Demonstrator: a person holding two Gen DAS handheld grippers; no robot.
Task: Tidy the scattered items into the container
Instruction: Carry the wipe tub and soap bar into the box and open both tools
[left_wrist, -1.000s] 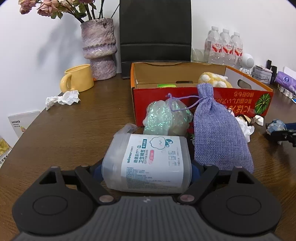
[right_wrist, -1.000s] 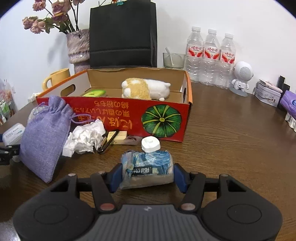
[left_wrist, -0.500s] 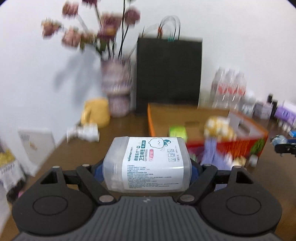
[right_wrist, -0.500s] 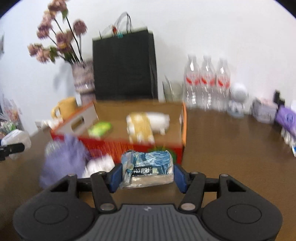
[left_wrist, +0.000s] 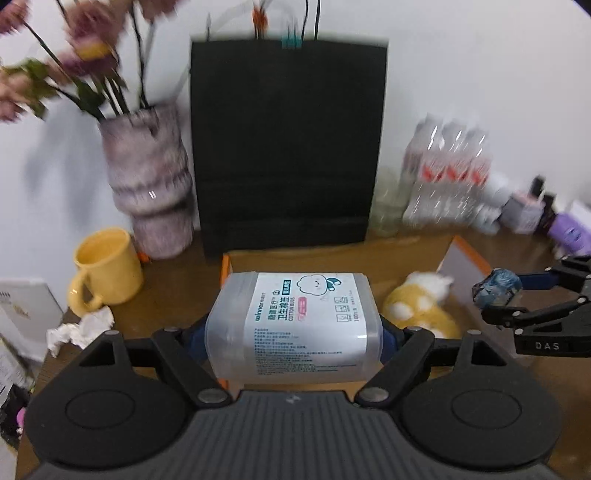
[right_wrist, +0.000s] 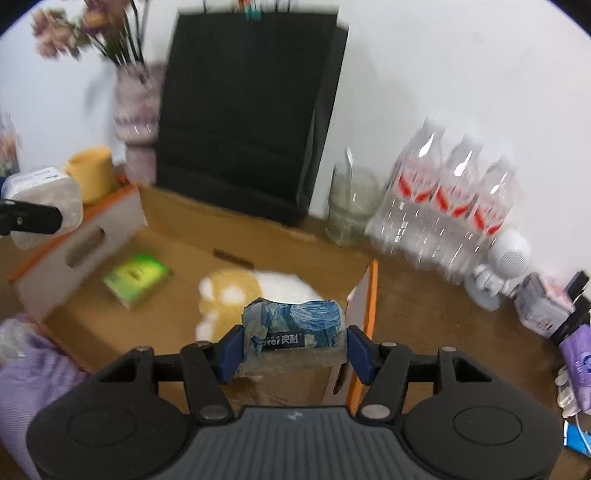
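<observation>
Left gripper (left_wrist: 293, 328) clamped across the ends of the cotton-bud tub (left_wrist: 293, 325), jaws wide because the tub is wide; the tub hung at 6 o'clock in the left wrist view, over the near left part of the cardboard box (left_wrist: 463, 258). Right gripper (right_wrist: 295, 350) closed about halfway on the blue tissue pack (right_wrist: 295, 325), both blue pads pressing its ends; the pack hung above the box's right side, over the plush toy (right_wrist: 240, 291).

Inside the box, at 10 o'clock from the pack: a green packet (right_wrist: 136, 275) flat on the floor. Purple pouch (right_wrist: 33, 373) lay outside the box at 8 o'clock, not yet collected.

Judgement on the step: both loads are over the opening, so lower each until it is close to the floor before releasing. Aim the tub at bare cardboard between green packet and plush toy; set the pack clear of the right wall so it does not catch the rim.

Hard to read: both views were motion-blurred. The tub hid the box floor beneath it. The box's front wall was covered by the gripper bodies. Beyond, at 12 o'clock, a black paper bag (left_wrist: 288, 147) blocked the wall.
</observation>
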